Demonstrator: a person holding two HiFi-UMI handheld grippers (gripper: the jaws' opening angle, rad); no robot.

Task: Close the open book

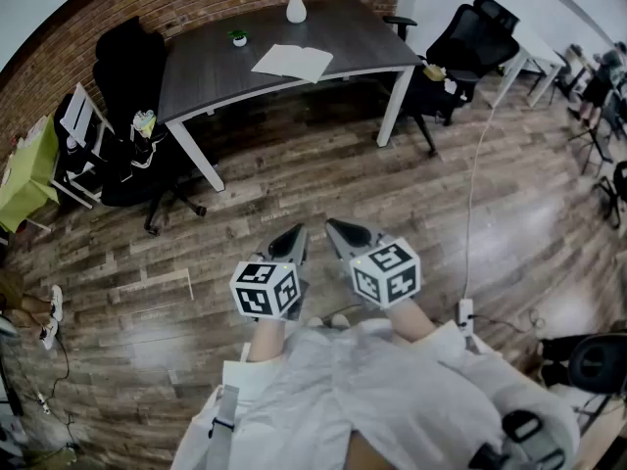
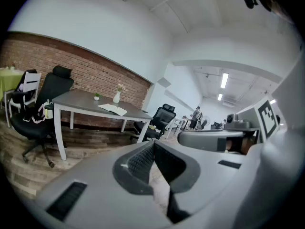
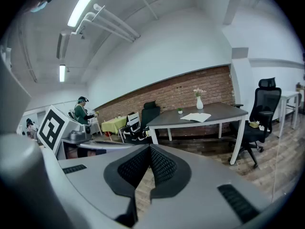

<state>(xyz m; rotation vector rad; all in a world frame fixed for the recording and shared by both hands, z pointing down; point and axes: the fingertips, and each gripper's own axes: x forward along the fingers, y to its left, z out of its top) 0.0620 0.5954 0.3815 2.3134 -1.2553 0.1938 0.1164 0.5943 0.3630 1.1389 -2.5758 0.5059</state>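
Note:
The open book point(image 1: 292, 62) lies flat on the dark grey table point(image 1: 206, 62) across the room, its white pages facing up. It also shows small in the left gripper view as the book point(image 2: 113, 109) and in the right gripper view as the book point(image 3: 196, 117). My left gripper point(image 1: 294, 233) and right gripper point(image 1: 336, 227) hang side by side over the wood floor, far short of the table. Both point toward it. The left gripper point(image 2: 153, 145) has its jaws together with nothing between them. The right gripper point(image 3: 149, 150) is likewise shut and empty.
A white vase point(image 1: 296, 8) with flowers and a small potted plant point(image 1: 239, 38) stand on the table behind the book. Black office chairs sit at the table's left point(image 1: 132, 62) and right point(image 1: 460, 42). A cable point(image 1: 472, 204) runs along the floor on the right.

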